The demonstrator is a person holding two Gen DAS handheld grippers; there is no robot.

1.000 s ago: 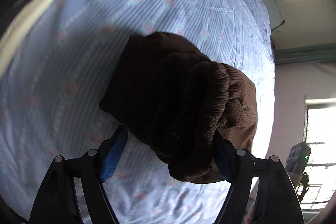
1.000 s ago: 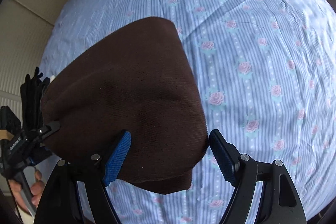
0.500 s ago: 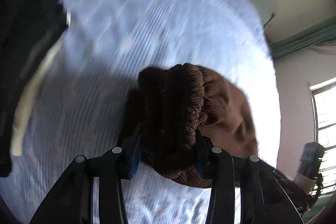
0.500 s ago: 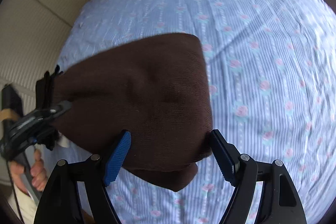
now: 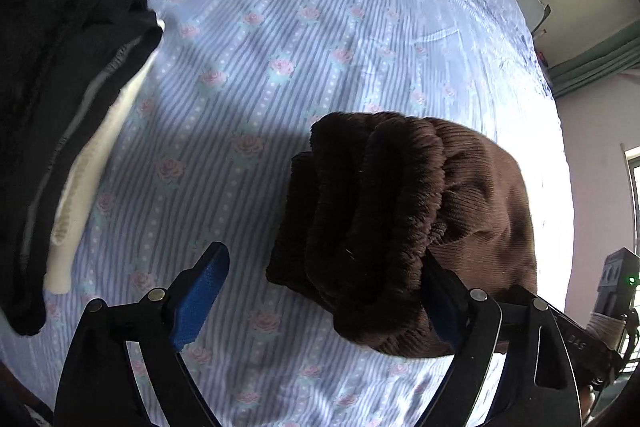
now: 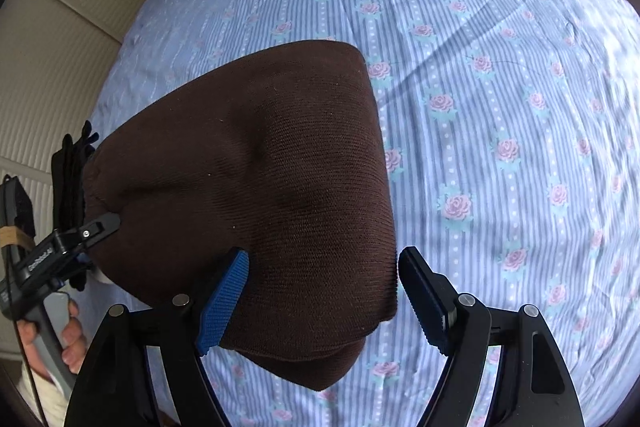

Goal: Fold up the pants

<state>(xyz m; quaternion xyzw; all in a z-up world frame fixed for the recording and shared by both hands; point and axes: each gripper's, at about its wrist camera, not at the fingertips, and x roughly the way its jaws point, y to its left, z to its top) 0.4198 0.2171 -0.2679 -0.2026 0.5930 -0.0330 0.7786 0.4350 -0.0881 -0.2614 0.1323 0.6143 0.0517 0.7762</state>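
Since half a second ago the left gripper point(image 5: 320, 291) has reopened wide beside the folded brown pants point(image 5: 400, 219) on the bed point(image 5: 280, 39); the right gripper point(image 6: 324, 291) also gapes. Soft, thick knit—grip the bunched waistband.

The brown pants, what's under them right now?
Under the pants lies the striped rose-print sheet, showing all around them. The sheet directly beneath is covered, so anything there cannot be seen. Both claws, left and right, stand open.
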